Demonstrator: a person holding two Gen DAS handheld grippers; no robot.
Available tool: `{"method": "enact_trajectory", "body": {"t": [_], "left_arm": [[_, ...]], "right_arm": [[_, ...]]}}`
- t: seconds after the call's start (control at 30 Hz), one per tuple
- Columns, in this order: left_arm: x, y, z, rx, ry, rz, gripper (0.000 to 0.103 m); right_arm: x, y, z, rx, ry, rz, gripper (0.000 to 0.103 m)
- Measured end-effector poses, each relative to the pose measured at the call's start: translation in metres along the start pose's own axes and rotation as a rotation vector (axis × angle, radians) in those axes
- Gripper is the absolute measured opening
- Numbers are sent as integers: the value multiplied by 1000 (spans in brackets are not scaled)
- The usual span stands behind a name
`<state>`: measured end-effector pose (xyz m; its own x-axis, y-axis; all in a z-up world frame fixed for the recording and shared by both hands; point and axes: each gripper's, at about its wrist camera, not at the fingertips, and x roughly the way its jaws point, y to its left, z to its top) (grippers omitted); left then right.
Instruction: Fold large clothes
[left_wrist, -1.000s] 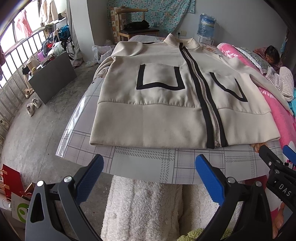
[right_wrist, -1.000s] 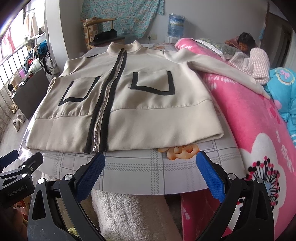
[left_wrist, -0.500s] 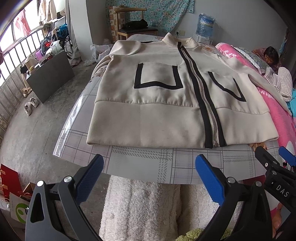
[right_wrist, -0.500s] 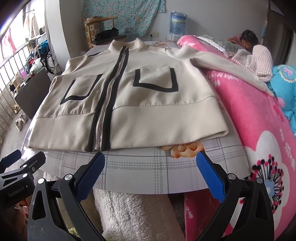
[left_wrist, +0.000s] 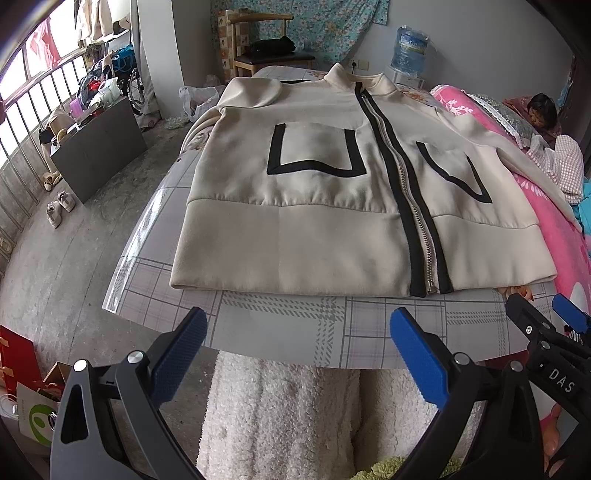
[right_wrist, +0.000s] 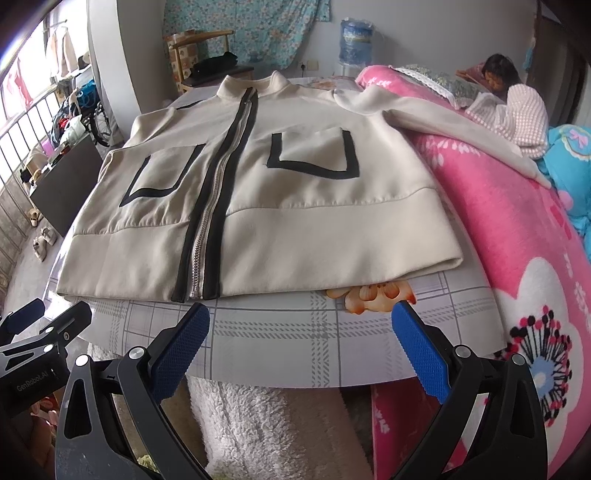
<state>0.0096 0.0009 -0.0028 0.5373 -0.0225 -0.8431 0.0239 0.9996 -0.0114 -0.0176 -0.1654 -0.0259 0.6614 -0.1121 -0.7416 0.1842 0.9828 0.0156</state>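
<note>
Your jacket (left_wrist: 332, 206) is a cream, smooth, slightly sheeny fabric with a wide plain hem band, a stand-up collar, two patch pockets outlined in black tape, and a metal zip (left_wrist: 410, 206) run between two black strips. It lies front-up and zipped shut, flat on the table (left_wrist: 295, 325), hem toward you, collar at the far end. The table wears a glossy plaid cover in grey and white with an orange flower print (right_wrist: 369, 295) peeking out under the hem. One sleeve (right_wrist: 443, 122) stretches off the table onto the pink flowered blanket (right_wrist: 517, 229) beside it, and the other is folded up near the shoulder (left_wrist: 255, 92). Below the table's near edge you see white fluffy fleece (left_wrist: 280, 413). Your left gripper (left_wrist: 295, 354) hangs short of the table edge with its blue ribbed pads spread wide, holding nothing; your right gripper (right_wrist: 301, 347) does the same, released and clear of the cloth. Beyond the table stand a wooden chair (left_wrist: 266, 48) and a water bottle (right_wrist: 354, 37).
</note>
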Motion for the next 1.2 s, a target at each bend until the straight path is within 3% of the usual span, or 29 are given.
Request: {"method": "enact_trajectory", "body": {"t": [0.57, 0.77, 0.97, 1.2], "left_arm": [[24, 15, 7, -22, 23, 20, 98], [36, 26, 10, -17, -4, 33, 98], [39, 64, 9, -92, -135, -96, 97], [51, 107, 23, -159, -123, -133, 97]], "right_arm": [[12, -8, 9, 9, 11, -1, 95], [20, -14, 16, 10, 6, 17, 95], [21, -28, 21, -31, -24, 20, 95], [27, -80, 27, 32, -17, 17, 95]]}}
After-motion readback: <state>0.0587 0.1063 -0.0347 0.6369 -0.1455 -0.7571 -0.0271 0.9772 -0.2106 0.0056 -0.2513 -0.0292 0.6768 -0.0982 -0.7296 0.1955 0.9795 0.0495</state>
